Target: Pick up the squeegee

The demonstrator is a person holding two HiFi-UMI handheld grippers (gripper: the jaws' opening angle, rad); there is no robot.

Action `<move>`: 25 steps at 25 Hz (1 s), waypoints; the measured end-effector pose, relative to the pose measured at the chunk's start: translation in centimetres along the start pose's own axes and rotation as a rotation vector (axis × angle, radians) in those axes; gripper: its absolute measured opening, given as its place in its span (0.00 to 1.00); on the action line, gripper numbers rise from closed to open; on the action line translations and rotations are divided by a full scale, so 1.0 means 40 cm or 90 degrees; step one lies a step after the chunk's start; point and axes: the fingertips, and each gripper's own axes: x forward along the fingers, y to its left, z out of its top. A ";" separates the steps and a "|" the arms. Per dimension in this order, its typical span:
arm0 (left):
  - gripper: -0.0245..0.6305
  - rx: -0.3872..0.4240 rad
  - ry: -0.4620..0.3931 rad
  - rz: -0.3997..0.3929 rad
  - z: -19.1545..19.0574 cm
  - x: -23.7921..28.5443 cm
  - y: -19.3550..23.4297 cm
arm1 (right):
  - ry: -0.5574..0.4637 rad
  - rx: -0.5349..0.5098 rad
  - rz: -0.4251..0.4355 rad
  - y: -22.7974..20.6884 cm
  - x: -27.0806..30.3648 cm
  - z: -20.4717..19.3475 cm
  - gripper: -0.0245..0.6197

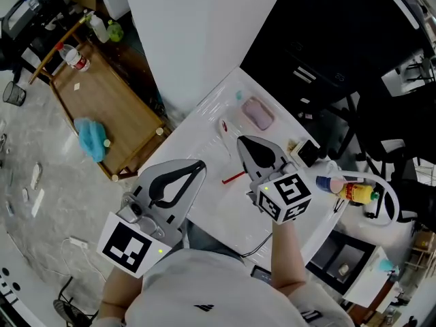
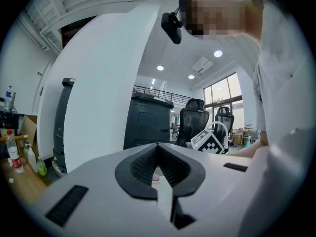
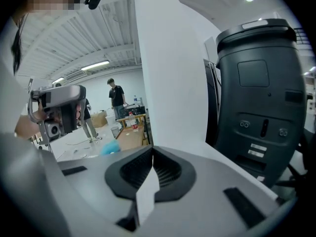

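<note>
On the white table [image 1: 204, 125] a thin red handle [image 1: 234, 178] lies just left of my right gripper; what it joins to is hidden under that gripper, so I cannot tell whether it is the squeegee. My right gripper [image 1: 240, 140] hovers over the table's middle, shut and holding nothing, its jaws [image 3: 152, 150] pointing past the white pillar. My left gripper [image 1: 203, 163] is near the table's front edge, also shut and holding nothing. In the left gripper view its jaws [image 2: 158, 146] meet at the tip, and the right gripper's marker cube [image 2: 212, 143] shows beyond them.
A pink block [image 1: 257, 112], a small teal piece [image 1: 239, 95] and a white-and-red item [image 1: 224, 126] lie further along the table. A yellow bottle [image 1: 357, 193] and a white ring [image 1: 390, 206] are at the right. A low wooden table [image 1: 109, 101] with a blue cloth [image 1: 92, 138] stands at the left.
</note>
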 end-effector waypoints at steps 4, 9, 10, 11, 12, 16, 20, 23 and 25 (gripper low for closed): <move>0.06 -0.004 0.001 -0.001 -0.005 0.005 0.002 | 0.023 0.007 0.001 -0.015 0.027 -0.033 0.05; 0.06 -0.006 0.009 -0.005 -0.020 0.016 -0.001 | 0.048 0.025 0.000 -0.039 0.050 -0.078 0.05; 0.06 -0.007 0.010 -0.005 -0.023 0.017 -0.001 | 0.053 0.026 0.001 -0.042 0.055 -0.087 0.05; 0.06 -0.009 0.011 -0.005 -0.027 0.019 -0.001 | 0.058 0.026 0.001 -0.044 0.059 -0.096 0.05; 0.06 -0.010 0.012 -0.004 -0.030 0.020 -0.001 | 0.064 0.026 0.002 -0.045 0.064 -0.105 0.05; 0.06 -0.016 0.017 -0.002 -0.043 0.023 0.004 | 0.082 0.029 0.007 -0.045 0.081 -0.134 0.05; 0.06 -0.023 0.022 -0.002 -0.055 0.023 0.012 | 0.101 0.032 0.008 -0.044 0.097 -0.161 0.05; 0.06 -0.027 0.022 -0.003 -0.062 0.028 0.015 | 0.116 0.035 0.009 -0.051 0.109 -0.183 0.06; 0.05 -0.030 0.024 -0.004 -0.066 0.031 0.016 | 0.125 0.038 0.010 -0.056 0.116 -0.197 0.06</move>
